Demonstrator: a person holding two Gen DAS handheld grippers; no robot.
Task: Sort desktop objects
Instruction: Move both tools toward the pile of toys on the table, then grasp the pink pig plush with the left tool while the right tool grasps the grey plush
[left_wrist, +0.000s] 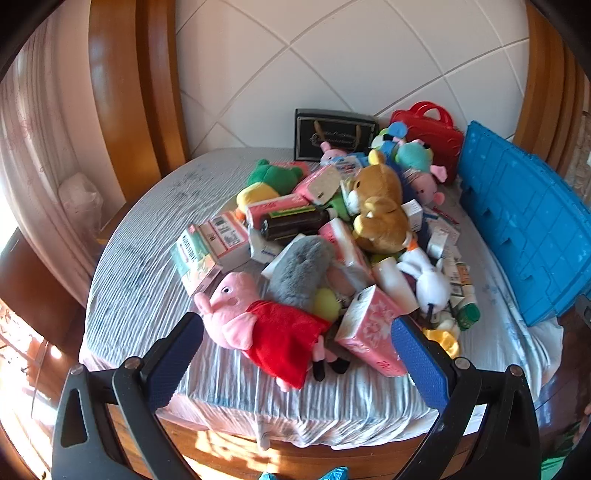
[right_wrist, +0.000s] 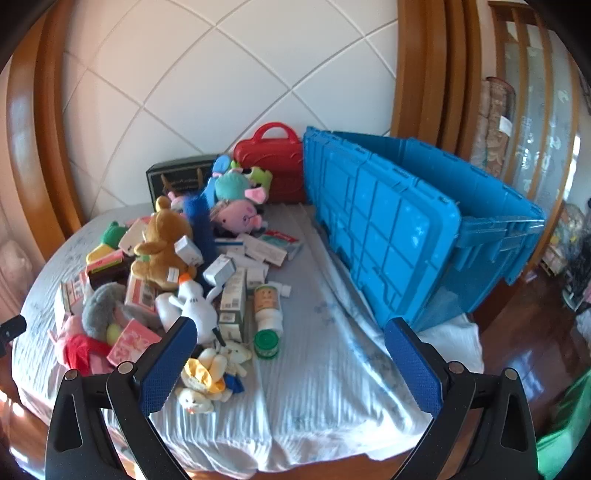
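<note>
The left gripper (left_wrist: 297, 354) hangs with its jaws spread wide and empty above the near edge of the desk (left_wrist: 140, 280), just over a pink pig plush in a red dress (left_wrist: 258, 325); the right gripper (right_wrist: 290, 363) is spread and empty too, over bare striped cloth (right_wrist: 325, 387). Behind the pig lie a grey plush (left_wrist: 301, 269), a pink tissue pack (left_wrist: 369, 328), medicine boxes (left_wrist: 214, 243) and a brown bear (left_wrist: 380, 206) in one heap at the desk's middle; a green-capped bottle (right_wrist: 266, 317) lies at the heap's right side; farther, the blue crate (right_wrist: 424, 229) stands along the right edge, and a red toy case (right_wrist: 273, 162) leans in the far corner.
</note>
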